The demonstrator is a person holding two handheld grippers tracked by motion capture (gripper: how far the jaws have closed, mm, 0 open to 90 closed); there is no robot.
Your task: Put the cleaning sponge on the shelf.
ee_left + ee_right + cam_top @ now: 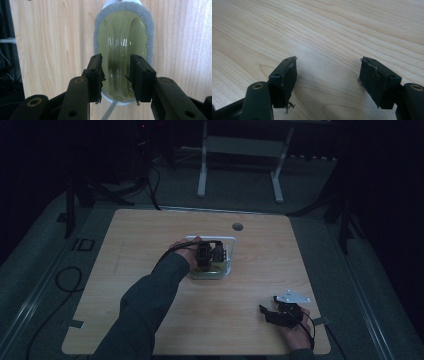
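From above, my left tongs (pixel 209 255) hang over a clear, yellowish glass-like oval dish with a grey felt-like rim and white base (pixel 210 272), which sits near the middle of the pale wood-grain tabletop (pixel 125 250), inside a white wire-like frame (pixel 227 240). My right tongs (pixel 272 312) rest low near the near right corner, well apart from the dish. Along my left tongs (pixel 115 75), the two black blocky pads are parted and straddle the smooth, glossy hollow of the dish (pixel 122 37); whether they touch it I cannot tell. Its long axis runs straight away from me, with the fuzzy grey rim curving round the far end. Along my right tongs (pixel 328 75), the jaws stand wide apart over bare streaky wood (pixel 324 25), with frayed threads on the pad edges, holding nothing.
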